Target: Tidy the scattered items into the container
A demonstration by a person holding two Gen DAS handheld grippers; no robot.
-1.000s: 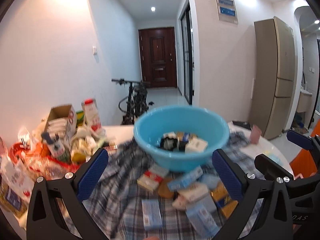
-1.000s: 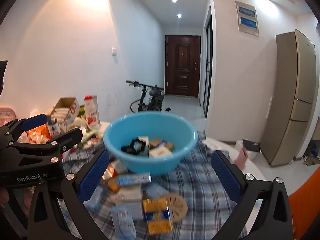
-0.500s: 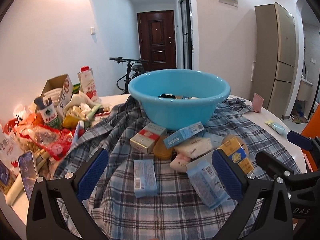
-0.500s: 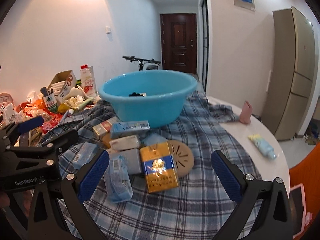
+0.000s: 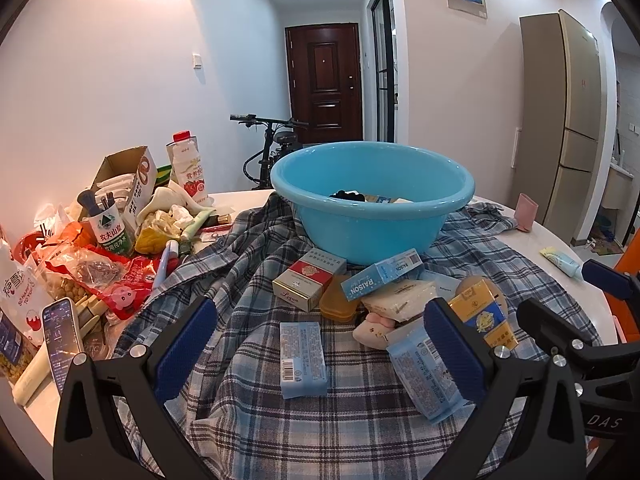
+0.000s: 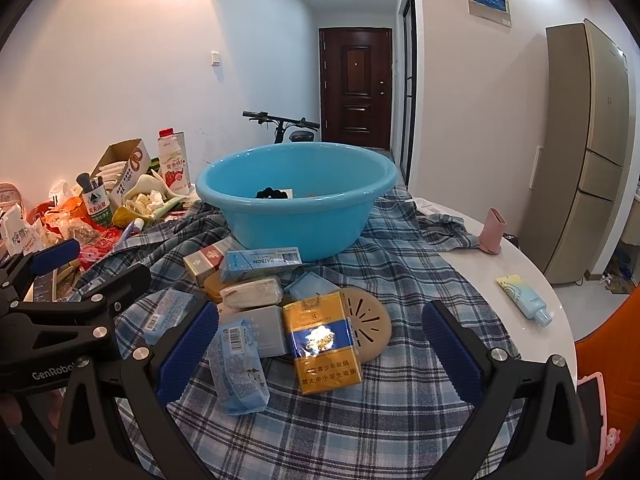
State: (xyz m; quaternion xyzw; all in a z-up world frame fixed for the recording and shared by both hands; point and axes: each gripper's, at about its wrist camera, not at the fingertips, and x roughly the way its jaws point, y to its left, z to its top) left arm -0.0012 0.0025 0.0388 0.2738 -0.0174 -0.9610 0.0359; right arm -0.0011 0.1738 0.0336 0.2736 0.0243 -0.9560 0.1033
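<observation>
Tongs on both sides gaped empty, the right tongs (image 6: pixel 320 354) nearest the yellow carton (image 6: pixel 322 346), lying flat between their tips, long axis pointing toward the blue basin (image 6: pixel 296 216) beyond.

Two handheld grippers of matching build.
We see on the left gripper (image 5: pixel 318 350) and right gripper (image 6: pixel 320 350) black frames, ribbed blue pads (image 6: pixel 186 350), silver screws (image 5: pixel 500 353) and white "GenRobot" lettering (image 6: pixel 52 374).
</observation>
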